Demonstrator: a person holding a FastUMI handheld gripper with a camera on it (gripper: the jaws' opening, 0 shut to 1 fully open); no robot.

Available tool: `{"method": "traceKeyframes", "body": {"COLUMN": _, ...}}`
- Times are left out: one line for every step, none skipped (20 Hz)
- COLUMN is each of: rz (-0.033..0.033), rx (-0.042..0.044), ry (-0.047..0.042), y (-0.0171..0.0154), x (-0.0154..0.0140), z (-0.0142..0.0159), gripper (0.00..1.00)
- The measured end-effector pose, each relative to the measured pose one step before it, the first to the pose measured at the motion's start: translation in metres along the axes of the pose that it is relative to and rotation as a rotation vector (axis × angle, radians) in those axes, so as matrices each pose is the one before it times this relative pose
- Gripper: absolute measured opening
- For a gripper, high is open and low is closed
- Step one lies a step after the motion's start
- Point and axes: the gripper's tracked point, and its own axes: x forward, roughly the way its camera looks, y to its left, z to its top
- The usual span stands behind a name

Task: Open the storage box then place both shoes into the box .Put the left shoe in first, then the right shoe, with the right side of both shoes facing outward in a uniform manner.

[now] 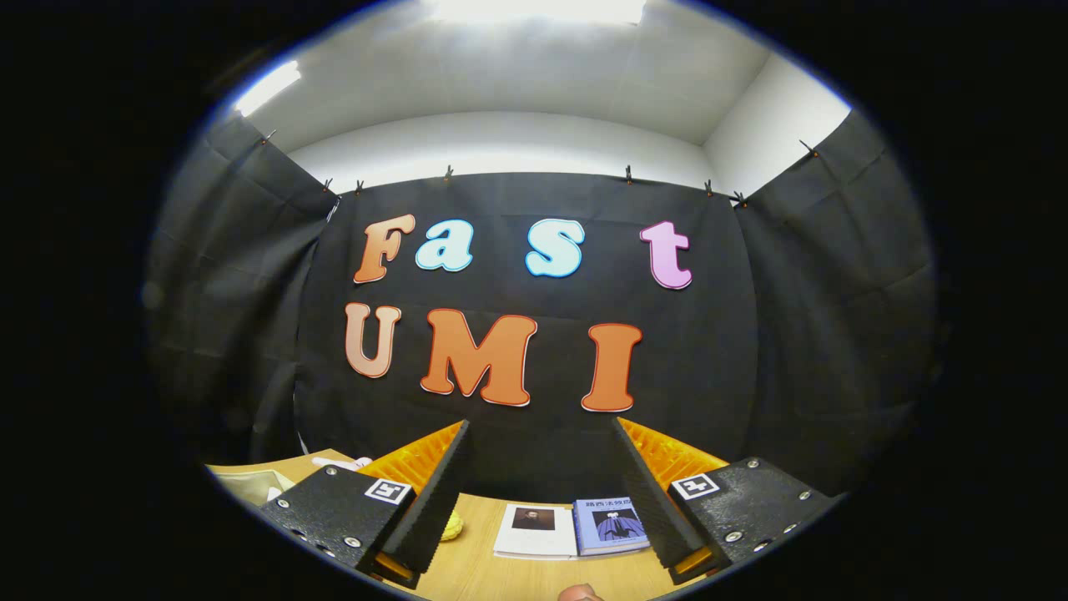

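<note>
My gripper stands open, its two fingers spread wide and raised toward the booth's back wall, with nothing between them. Neither finger touches anything. Below and between the fingers lies the wooden table.
Two books lie side by side on the table between the fingers: a white one and a blue one. A small yellow object sits by the left finger. A pale cloth-like thing and a white item lie at the far left.
</note>
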Motion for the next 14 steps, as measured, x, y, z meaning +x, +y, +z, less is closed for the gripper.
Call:
{"method": "traceKeyframes", "body": {"rz": -0.00349, "rx": -0.00434, "ry": -0.00403, "y": -0.00519, "x": -0.00330, "z": 0.00078, "gripper": 0.97}}
{"method": "traceKeyframes", "body": {"rz": -0.00192, "rx": 0.00002, "ry": -0.00042, "y": -0.00252, "x": -0.00177, "z": 0.00054, "gripper": 0.97}}
{"method": "traceKeyframes", "body": {"rz": -0.00402, "rx": 0.00132, "ry": 0.00561, "y": -0.00119, "x": -0.00165, "z": -0.00015, "gripper": 0.97}}
{"method": "traceKeyframes", "body": {"rz": -0.00534, "rx": 0.00313, "ry": 0.00521, "y": -0.00268, "x": -0.00277, "z": -0.00156, "gripper": 0.97}}
{"method": "traceKeyframes", "body": {"rz": -0.00513, "rx": 0.00284, "ry": 0.00040, "y": -0.00205, "x": -0.00062, "z": 0.00008, "gripper": 0.98}}
{"method": "traceKeyframes", "body": {"rz": -0.00477, "rx": 0.00239, "ry": -0.00023, "y": -0.00320, "x": -0.00087, "z": 0.00046, "gripper": 0.98}}
{"method": "traceKeyframes", "body": {"rz": -0.00034, "rx": 0.00617, "ry": -0.00445, "y": -0.00181, "x": -0.00014, "z": -0.00097, "gripper": 0.98}}
{"method": "traceKeyframes", "body": {"rz": 0.00652, "rx": 0.01044, "ry": -0.01037, "y": 0.00037, "x": -0.00149, "z": -0.00037, "gripper": 0.98}}
{"method": "traceKeyframes", "body": {"rz": -0.00029, "rx": 0.00748, "ry": -0.00343, "y": -0.00080, "x": 0.00046, "z": -0.00199, "gripper": 0.98}}
{"method": "traceKeyframes", "body": {"rz": -0.00633, "rx": 0.00306, "ry": 0.00649, "y": -0.00126, "x": -0.00054, "z": -0.00506, "gripper": 0.98}}
{"method": "traceKeyframes", "body": {"rz": 0.00065, "rx": -0.00142, "ry": 0.00889, "y": -0.00031, "x": 0.00063, "z": -0.00661, "gripper": 0.98}}
{"method": "traceKeyframes", "body": {"rz": 0.00014, "rx": -0.00295, "ry": 0.00757, "y": 0.00142, "x": 0.00048, "z": -0.00359, "gripper": 0.98}}
{"method": "traceKeyframes", "body": {"rz": -0.00045, "rx": -0.00067, "ry": 0.00646, "y": 0.00039, "x": 0.00099, "z": -0.00305, "gripper": 0.98}}
{"method": "traceKeyframes", "body": {"rz": -0.00013, "rx": 0.00132, "ry": 0.00178, "y": 0.00077, "x": -0.00019, "z": 0.00023, "gripper": 0.98}}
